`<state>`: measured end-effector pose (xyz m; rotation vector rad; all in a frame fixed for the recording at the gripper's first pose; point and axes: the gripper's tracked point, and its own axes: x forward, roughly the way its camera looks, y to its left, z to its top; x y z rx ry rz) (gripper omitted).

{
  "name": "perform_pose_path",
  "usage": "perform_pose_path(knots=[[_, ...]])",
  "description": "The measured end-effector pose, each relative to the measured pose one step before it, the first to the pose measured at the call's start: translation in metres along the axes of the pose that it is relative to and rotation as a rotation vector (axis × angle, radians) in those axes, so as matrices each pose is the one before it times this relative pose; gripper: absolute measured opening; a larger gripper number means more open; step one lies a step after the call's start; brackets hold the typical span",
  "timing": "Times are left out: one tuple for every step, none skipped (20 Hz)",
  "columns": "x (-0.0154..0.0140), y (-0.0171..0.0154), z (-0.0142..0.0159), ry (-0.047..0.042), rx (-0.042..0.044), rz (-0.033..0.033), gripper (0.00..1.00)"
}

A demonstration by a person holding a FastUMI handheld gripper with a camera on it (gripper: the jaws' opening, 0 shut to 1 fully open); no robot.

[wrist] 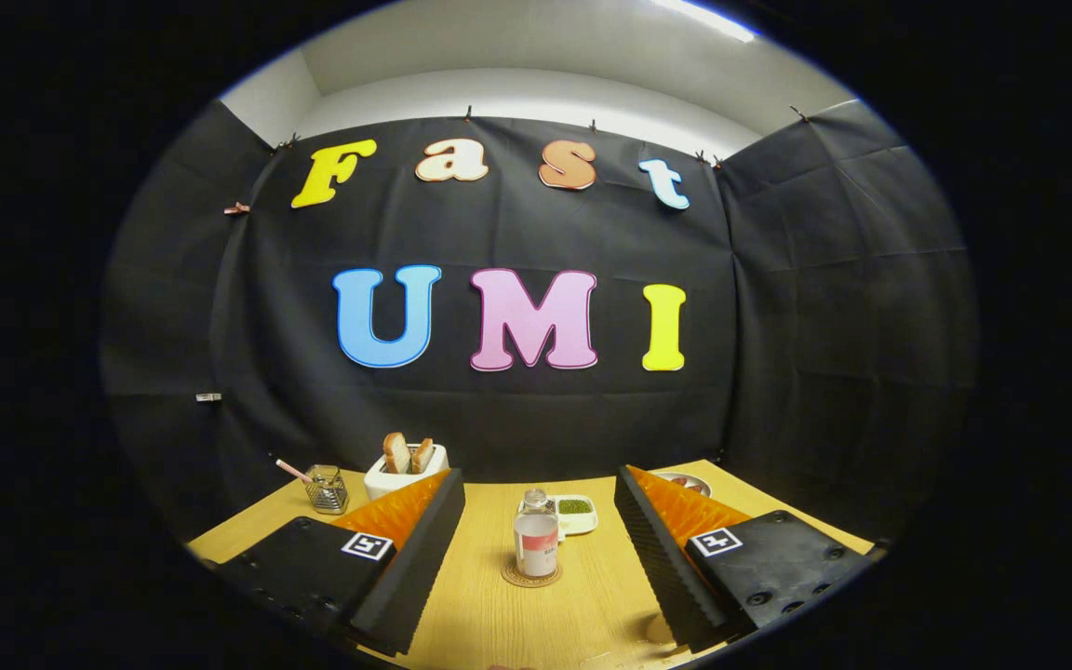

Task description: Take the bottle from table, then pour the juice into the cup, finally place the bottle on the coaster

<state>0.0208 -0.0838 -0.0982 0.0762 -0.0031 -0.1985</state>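
Claw [541,549] spread wide — apparently level, gripping nothing.

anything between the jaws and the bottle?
No. In the gripper view the gripper is open, and only bare table lies between it and the bottle, which stands on the coaster just ahead.

A white toaster [403,476] with two bread slices [408,455] stands near a wire-mesh holder [327,490]; a small dish of green bits [575,511] sits farther along the wooden counter [499,614].

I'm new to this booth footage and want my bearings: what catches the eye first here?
A small bottle standing upright on a round coaster, just ahead of the open gripper, between its spread fingers. Behind it sits a white dish of something green; back left, a toaster holding two slices.
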Motion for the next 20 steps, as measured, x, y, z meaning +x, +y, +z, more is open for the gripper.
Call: perform_pose_path(knots=[[-0.00269, 0.00055, 0.00461, -0.00272, -0.00314, 0.01428, 0.99], [-0.00282, 0.00079, 0.00498, -0.00246, 0.00217, 0.01013, 0.99], [-0.00279, -0.00115, 0.00525, -0.00620, 0.00216, 0.00534, 0.99], [-0.00261, -0.00139, 0.00485, -0.00688, 0.00394, -0.00062, 0.99], [-0.00177, -0.00064, 0.00289, -0.00322, 0.00590, 0.00070, 0.99], [-0.00184, 0.00107, 0.00159, 0.00174, 0.00781, 0.00076, 0.99], [-0.00220, 0.00005, 0.00003, 0.00613, 0.00897, -0.00024, 0.99], [-0.00277, 0.00170, 0.00104, 0.00375, 0.00851, 0.00477, 0.99], [-0.00234, 0.00069, 0.00146, 0.00434, 0.00365, 0.00214, 0.99], [-0.00294, 0.00014, 0.00244, -0.00068, -0.00154, 0.00041, 0.99], [-0.00161, -0.00056, 0.00284, -0.00210, -0.00546, -0.00125, 0.99], [-0.00273, -0.00071, 0.00075, 0.00236, -0.00436, -0.00314, 0.99], [-0.00217, -0.00015, 0.00048, -0.00291, -0.00435, 0.00124, 0.99], [-0.00124, 0.00010, 0.00125, -0.00231, -0.00928, -0.00272, 0.99], [0.00000, -0.00148, -0.00004, -0.00129, -0.01159, -0.00081, 0.99], [-0.00021, 0.00072, -0.00127, 0.00429, -0.00721, 0.00066, 0.99], [0.00092, 0.00142, -0.00215, 0.00626, 0.00276, 0.00372, 0.99], [0.00046, 0.00245, -0.00207, 0.00679, 0.01150, 0.00690, 0.99], [0.00065, 0.00137, -0.00100, 0.00426, 0.01101, 0.00440, 0.99], [0.00043, 0.00049, 0.00044, 0.00231, 0.00851, -0.00109, 0.99]])
